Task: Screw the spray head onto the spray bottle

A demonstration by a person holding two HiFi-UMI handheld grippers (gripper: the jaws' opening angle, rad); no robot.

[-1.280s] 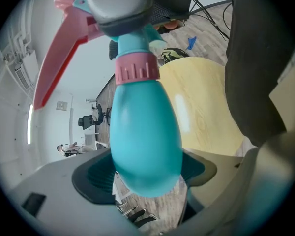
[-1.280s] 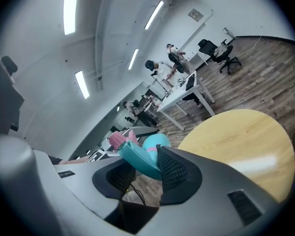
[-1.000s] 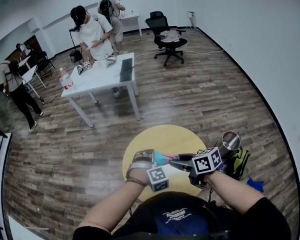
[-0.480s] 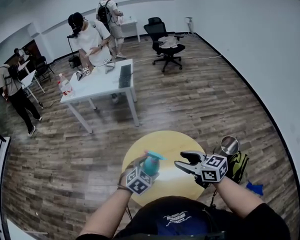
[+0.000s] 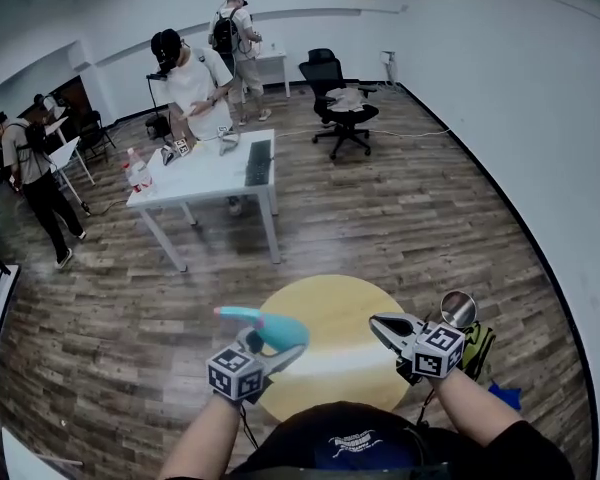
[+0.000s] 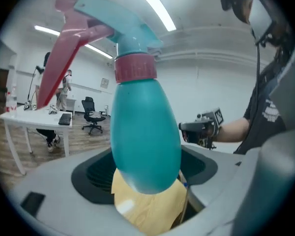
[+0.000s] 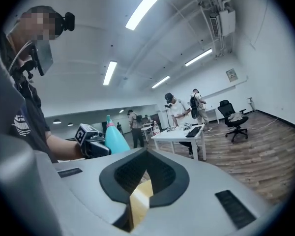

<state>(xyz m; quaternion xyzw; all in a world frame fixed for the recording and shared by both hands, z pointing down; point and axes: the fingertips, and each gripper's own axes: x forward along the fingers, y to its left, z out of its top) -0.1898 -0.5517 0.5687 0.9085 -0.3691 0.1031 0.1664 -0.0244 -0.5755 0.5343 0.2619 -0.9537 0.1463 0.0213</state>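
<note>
Spray bottle (image 5: 272,331): teal body, held in my left tool (image 5: 255,348), off the round yellow bench (image 5: 330,298) and over its left edge in the head view. It lies roughly level there, nozzle toward the left.

Left tool: both pads are pressed on the lower body of the bottle (image 6: 145,136). In the left gripper view (image 6: 146,176) the bottle rises straight out from between the jaws.

Spray head (image 6: 120,21): teal, seated on the neck, with a pink collar (image 6: 135,69) at the join and a pink trigger (image 6: 64,53) hanging off to one side. I cannot tell how tight the collar is.

Right tool (image 5: 382,326): pressed together. Its jaws have just been closing, with nothing between them. The right gripper view (image 7: 146,173) shows the two dark pads meeting. It is held to the right of the bottle, well apart from it, over the right edge of the yellow bench.

Cross-check: from the right gripper view the bottle (image 7: 115,139) stands out of the left tool (image 7: 91,140).

Surroundings: a shiny metal cup (image 5: 459,309) and a yellow-green bag (image 5: 478,343) are just beyond the right tool. Farther off are a white bench (image 5: 210,173) with a keyboard (image 5: 257,162), people standing behind it, and a black office chair (image 5: 342,103).
</note>
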